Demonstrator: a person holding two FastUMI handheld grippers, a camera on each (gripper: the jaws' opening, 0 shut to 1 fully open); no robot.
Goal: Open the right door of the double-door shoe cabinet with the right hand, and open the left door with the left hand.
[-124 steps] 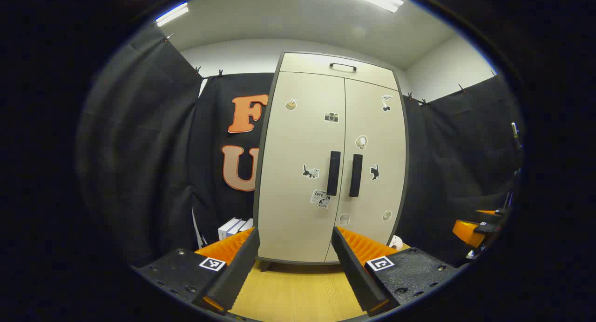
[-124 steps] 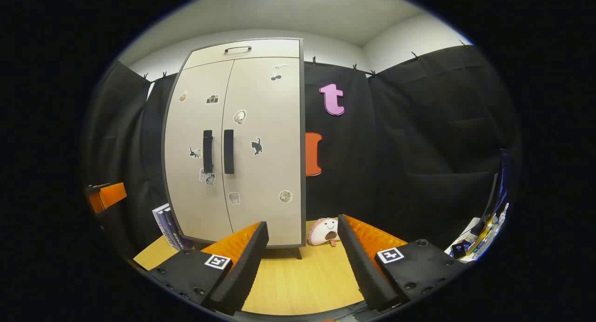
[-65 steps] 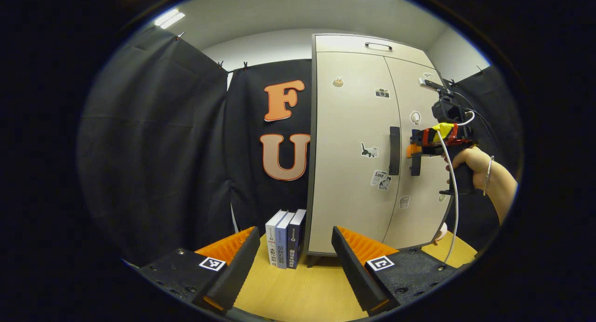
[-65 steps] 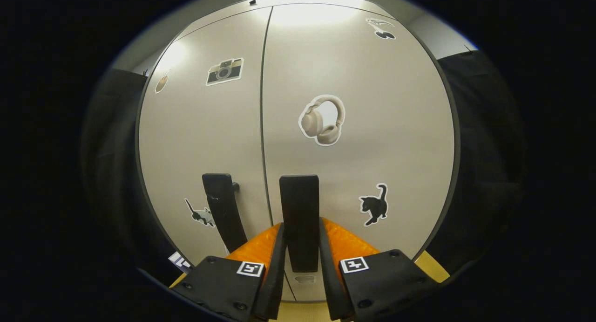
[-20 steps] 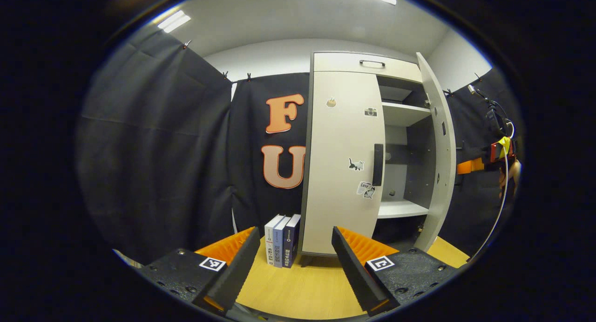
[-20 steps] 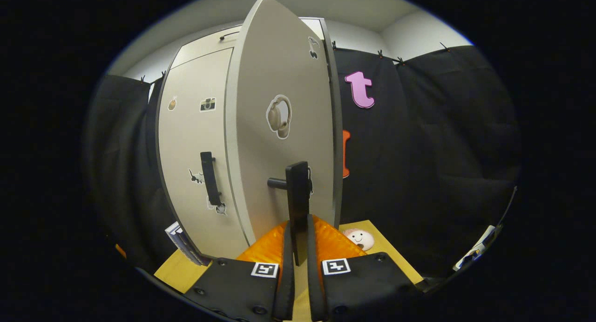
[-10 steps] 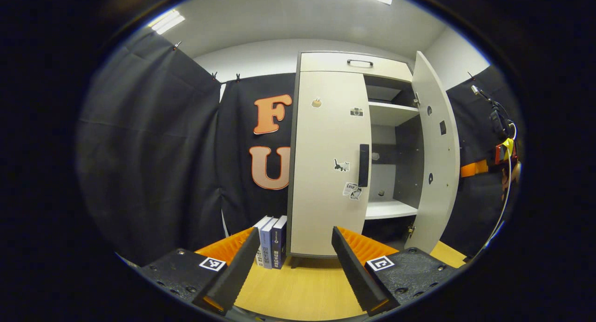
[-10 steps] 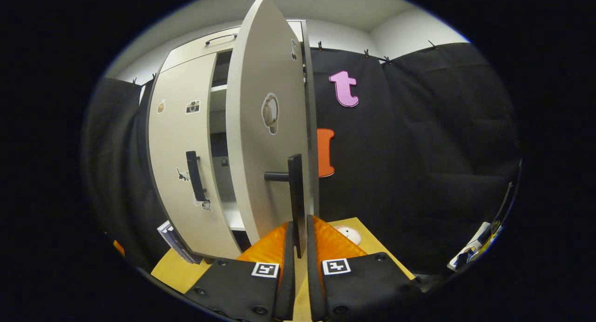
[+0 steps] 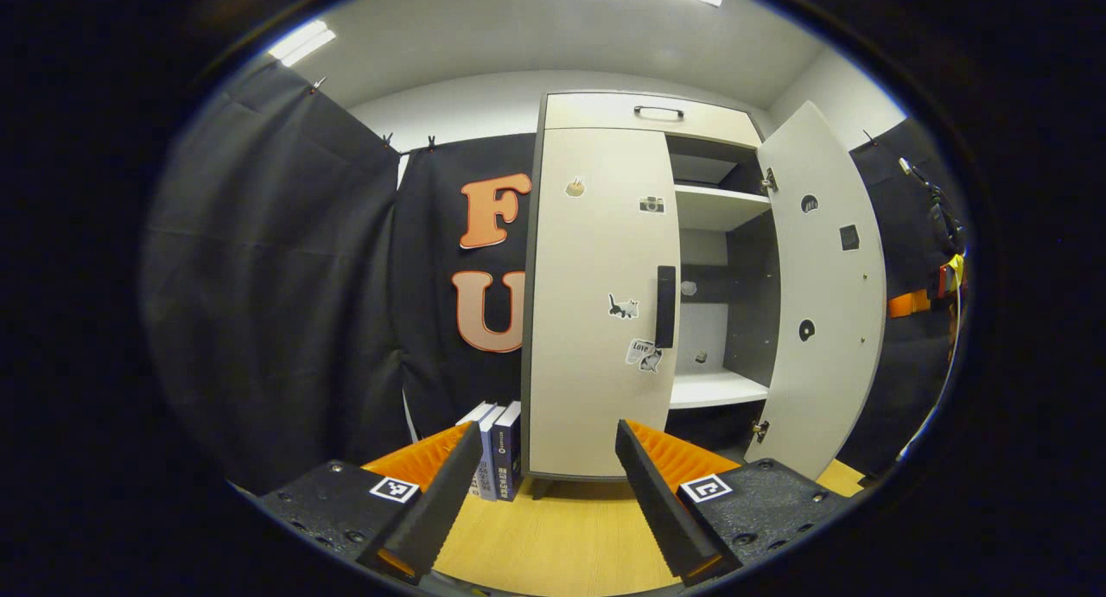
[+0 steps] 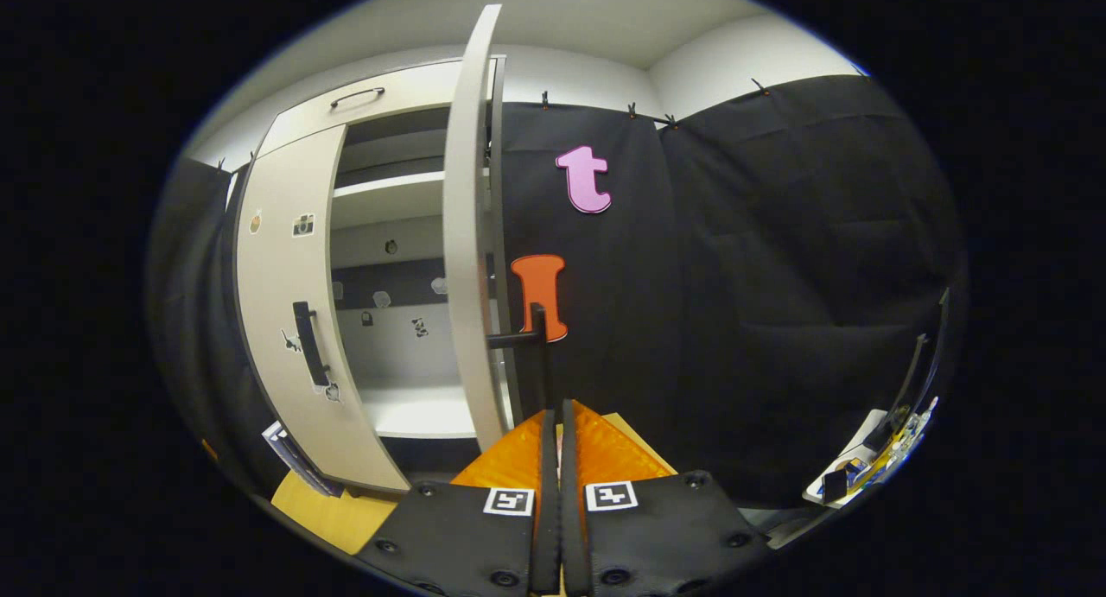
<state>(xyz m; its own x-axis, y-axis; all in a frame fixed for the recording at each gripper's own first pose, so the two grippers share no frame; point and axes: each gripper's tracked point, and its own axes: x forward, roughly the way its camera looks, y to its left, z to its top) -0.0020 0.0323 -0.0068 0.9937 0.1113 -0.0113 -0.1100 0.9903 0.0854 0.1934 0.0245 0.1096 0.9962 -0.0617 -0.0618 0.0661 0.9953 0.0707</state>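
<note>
Right hand-held gripper (image 10: 555, 424) clamped on right door handle (image 10: 537, 346); right door (image 9: 821, 295) swung wide, shelves (image 9: 717, 388) exposed. Left door (image 9: 596, 303) closed, its handle (image 9: 665, 307) untouched. Left hand-held gripper (image 9: 544, 476) wide apart, holding nothing, well short of cabinet (image 9: 644, 113). Books (image 9: 499, 446) beside cabinet's left.

left gripper (image 9: 544, 485) held level, jaws spread wide, nothing between them. right gripper (image 10: 555, 459) jaws pressed together on the right door handle (image 10: 537, 346).
</note>
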